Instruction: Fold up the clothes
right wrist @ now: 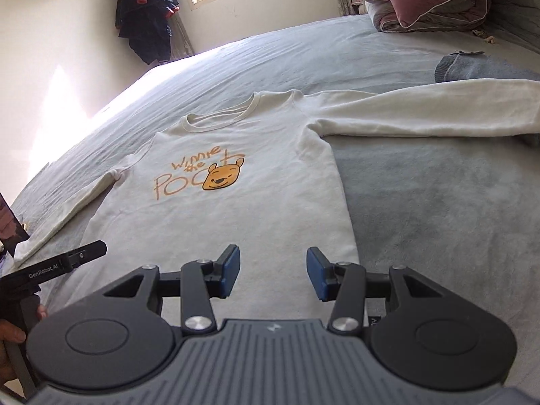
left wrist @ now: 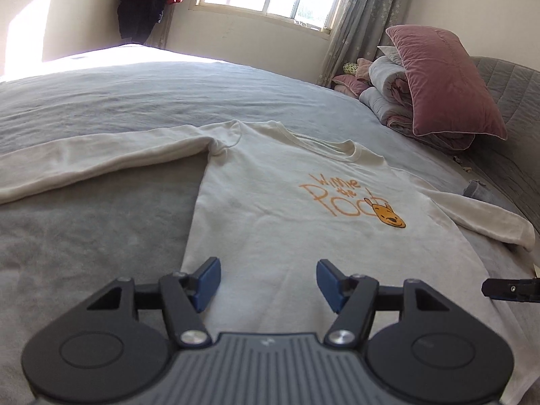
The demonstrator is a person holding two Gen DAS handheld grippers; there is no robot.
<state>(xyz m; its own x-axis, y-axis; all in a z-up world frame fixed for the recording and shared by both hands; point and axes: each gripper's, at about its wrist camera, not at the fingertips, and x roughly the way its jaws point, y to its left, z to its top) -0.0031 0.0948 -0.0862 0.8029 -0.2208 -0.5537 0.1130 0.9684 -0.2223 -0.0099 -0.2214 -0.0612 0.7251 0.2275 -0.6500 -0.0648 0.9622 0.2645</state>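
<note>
I judge the folding at 0 steps done: the shirt point(left wrist: 270, 222) lies flat and face up on the bed point(left wrist: 101, 108), print showing, collar at the far end and hem at the near end under my tools. Both sleeves are spread out wide, 1 to the left point(left wrist: 84, 165) and 1 to the right point(right wrist: 422, 114), with no crease or fold anywhere that I can see. My left hand-held gripper point(left wrist: 268, 285) hangs over the near left part of the hem, released, blue pads apart with only cloth below them and nothing pinched. My right hand-held gripper point(right wrist: 273, 275) sits over the near right part of the hem, also released and empty. Everything is left, as I read it: take hold of the shirt, bring in the 2 sleeves, then fold the body. A grey cloth point(right wrist: 479, 67) lies at the far right, past the right sleeve.
</note>
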